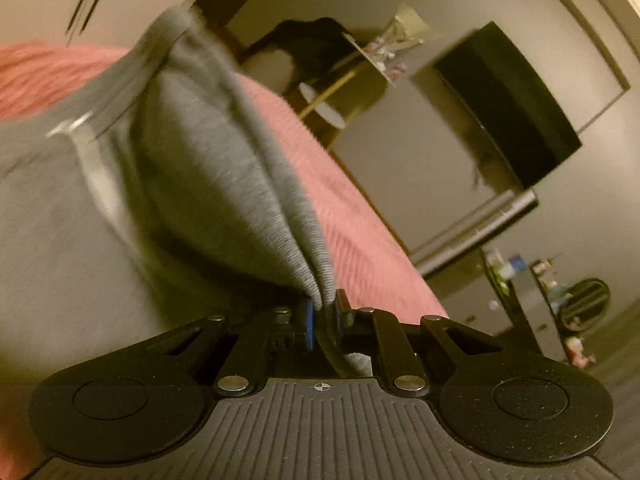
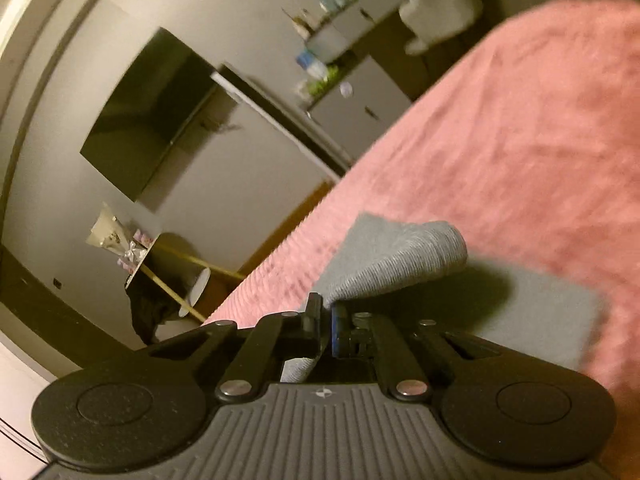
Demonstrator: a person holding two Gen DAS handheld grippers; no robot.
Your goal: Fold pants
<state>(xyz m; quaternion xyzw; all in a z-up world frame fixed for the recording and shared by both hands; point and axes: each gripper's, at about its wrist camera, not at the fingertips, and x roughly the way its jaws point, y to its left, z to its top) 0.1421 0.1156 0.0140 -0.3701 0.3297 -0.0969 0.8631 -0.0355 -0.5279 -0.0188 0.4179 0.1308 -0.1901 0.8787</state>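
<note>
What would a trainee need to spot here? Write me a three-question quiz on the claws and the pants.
1. True or false: the left claw is shut on the grey pants.
2. The right claw grips: A) the pink bedspread B) grey pants fabric C) nothing.
3. Fill in: the pants lie on a ____ bedspread.

Key: 1 true. 2 B; a ribbed grey edge runs between its fingers. 3 pink.
</note>
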